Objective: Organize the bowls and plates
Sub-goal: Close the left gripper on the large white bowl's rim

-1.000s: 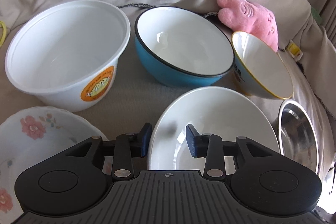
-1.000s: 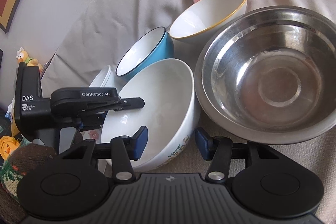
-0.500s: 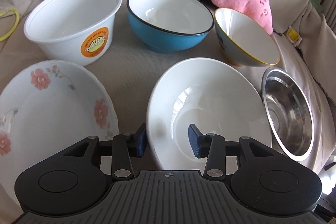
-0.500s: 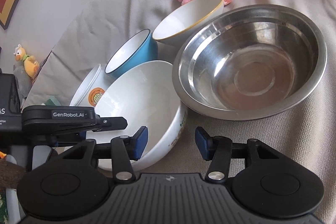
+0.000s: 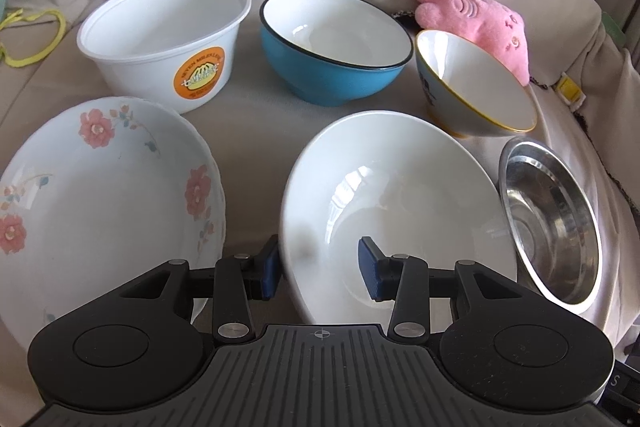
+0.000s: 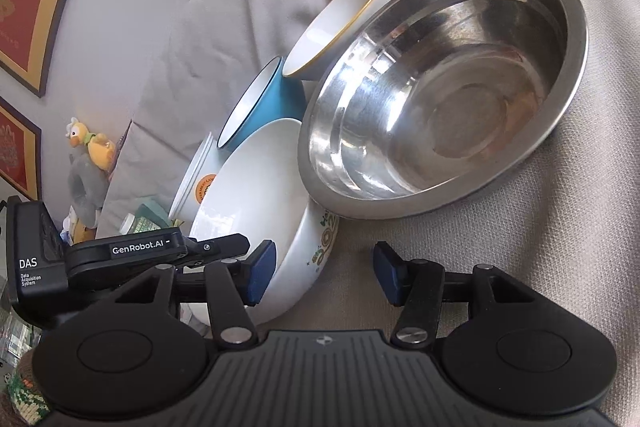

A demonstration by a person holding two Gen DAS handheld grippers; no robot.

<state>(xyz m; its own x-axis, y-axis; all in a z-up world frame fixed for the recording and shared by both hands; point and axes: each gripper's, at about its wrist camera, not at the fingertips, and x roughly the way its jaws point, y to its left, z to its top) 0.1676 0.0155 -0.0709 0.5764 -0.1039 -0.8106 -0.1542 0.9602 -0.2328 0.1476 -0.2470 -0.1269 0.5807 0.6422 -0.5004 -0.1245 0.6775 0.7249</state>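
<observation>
White ceramic bowl (image 5: 392,195) sits tilted on the beige cloth (image 5: 256,131), its near rim passing between the blue pads of the left claw (image 5: 318,273); pads stand clear of the rim on both sides, released, nothing grasped. The jaws have just been opening, then levelled off. Left of that claw, almost touching its left finger: floral plate (image 5: 100,195). Beyond the claw, in a row: white plastic tub (image 5: 168,39) with orange label, blue bowl (image 5: 332,47), small yellow-rimmed bowl (image 5: 472,83) tipped on its side. Right of the claw: steel bowl (image 5: 548,223), leaning against the white bowl's rim. Pink plush toy (image 5: 480,23) behind the small bowl.

Right claw (image 6: 324,275) also released, jaws just opened slightly; white bowl's decorated wall (image 6: 320,243) lies just inside its left pad, contact unclear. Steel bowl ahead of it
</observation>
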